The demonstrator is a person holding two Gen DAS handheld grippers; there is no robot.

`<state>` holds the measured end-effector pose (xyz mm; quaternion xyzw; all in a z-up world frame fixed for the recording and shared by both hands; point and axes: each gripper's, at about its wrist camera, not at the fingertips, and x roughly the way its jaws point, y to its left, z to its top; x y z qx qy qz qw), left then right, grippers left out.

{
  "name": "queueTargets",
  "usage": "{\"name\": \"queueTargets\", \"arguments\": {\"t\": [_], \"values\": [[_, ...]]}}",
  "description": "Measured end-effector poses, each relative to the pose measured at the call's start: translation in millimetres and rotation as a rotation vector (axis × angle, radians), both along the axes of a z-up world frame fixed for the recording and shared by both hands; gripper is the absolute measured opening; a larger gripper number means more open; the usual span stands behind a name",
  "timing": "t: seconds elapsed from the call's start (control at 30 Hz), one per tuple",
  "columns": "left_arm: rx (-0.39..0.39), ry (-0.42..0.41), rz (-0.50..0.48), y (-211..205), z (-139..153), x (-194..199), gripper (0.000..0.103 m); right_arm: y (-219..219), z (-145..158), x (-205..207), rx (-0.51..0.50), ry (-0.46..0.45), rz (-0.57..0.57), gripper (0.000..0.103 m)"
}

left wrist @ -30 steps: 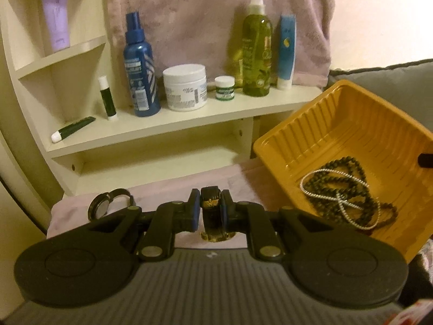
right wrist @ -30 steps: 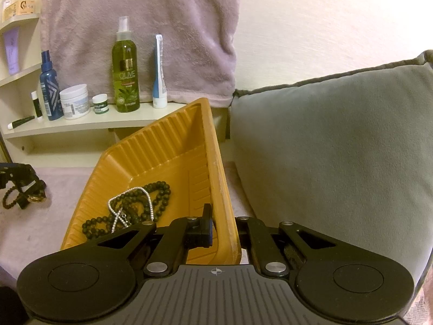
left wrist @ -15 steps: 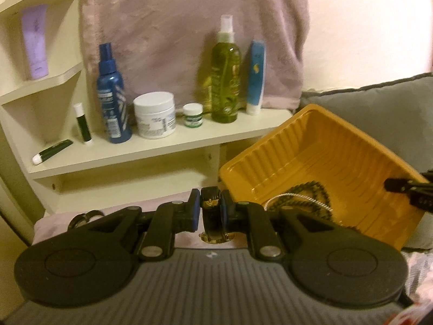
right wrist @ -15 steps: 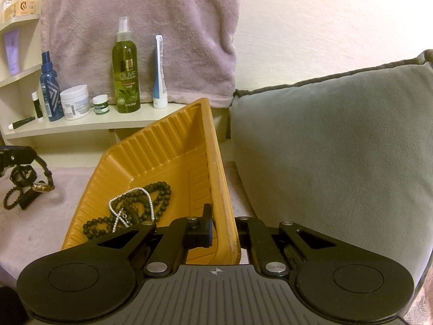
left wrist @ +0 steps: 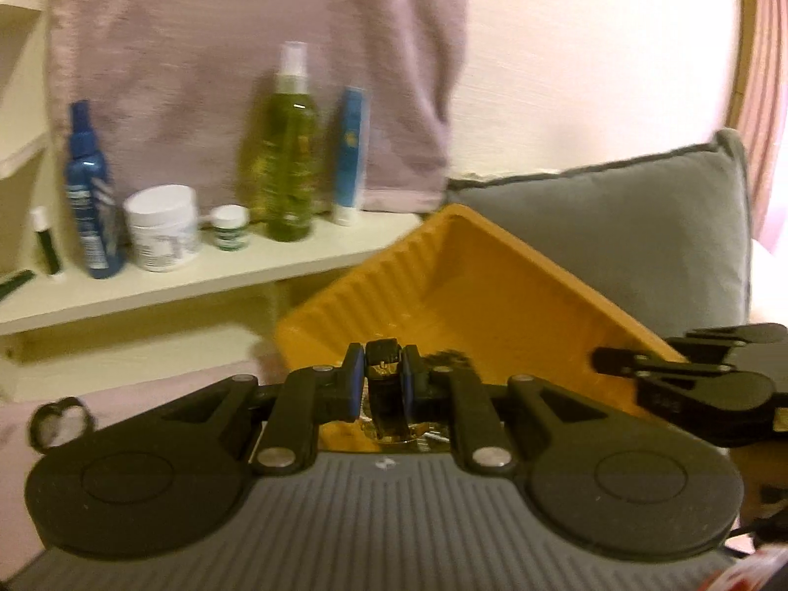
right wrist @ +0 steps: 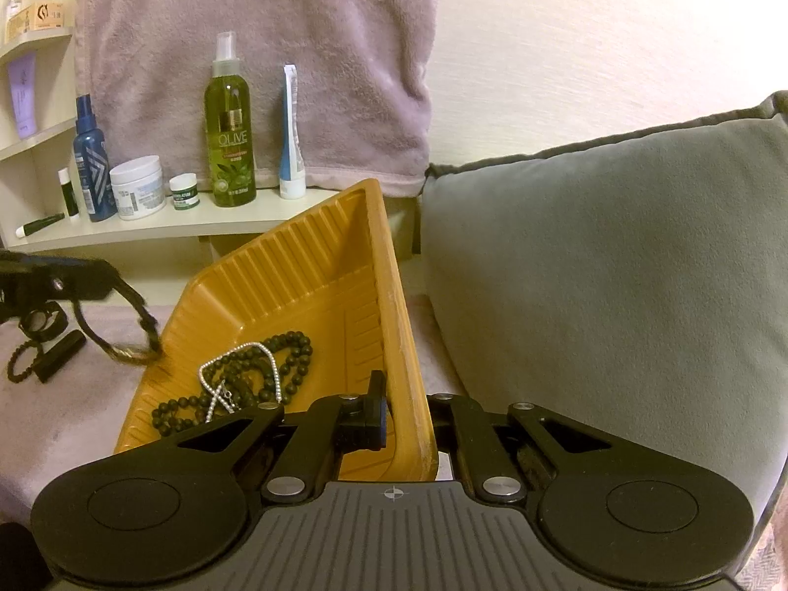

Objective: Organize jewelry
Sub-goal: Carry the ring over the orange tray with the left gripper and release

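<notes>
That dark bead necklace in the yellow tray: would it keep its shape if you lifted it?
Probably not. The bead necklace lies in loose, overlapping loops, so it likely hangs limp. It is tangled with a silver chain, which may come along. On the tilted yellow tray, round beads might slide.

In the right wrist view, the green spray bottle [right wrist: 230,133] on the shelf [right wrist: 162,229] carries the word "OLIVE" in light letters on its label; the smaller lines under it are too small to read. The blue spray bottle [right wrist: 92,167], the white jar [right wrist: 138,187] and the small green-labelled jar [right wrist: 184,192] have printed labels, but they cannot be read. In the left wrist view everything is blurred and no text is readable.
</notes>
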<state>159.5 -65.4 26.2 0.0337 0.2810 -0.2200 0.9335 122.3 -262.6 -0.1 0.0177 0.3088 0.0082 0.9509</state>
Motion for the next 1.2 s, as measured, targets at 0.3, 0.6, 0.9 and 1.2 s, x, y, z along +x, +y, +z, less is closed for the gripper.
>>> {"name": "queueTargets", "arguments": {"t": [0.3, 0.6, 0.9, 1.2], "values": [[-0.045, 0.040, -0.083, -22, -8, -7, 0.014, 2, 2, -1, 0.002, 0.000, -0.001, 0.006], [-0.039, 0.138, -0.138, -28, -28, -6, 0.014, 1, 2, 0, 0.005, 0.002, -0.002, 0.006], [-0.028, 0.192, -0.135, -13, -38, -8, 0.014, -1, 1, 1, 0.005, 0.002, -0.001, 0.006], [-0.088, 0.167, -0.061, 12, -28, -8, 0.023, -1, 1, 1, 0.005, 0.002, -0.001, 0.006]]}}
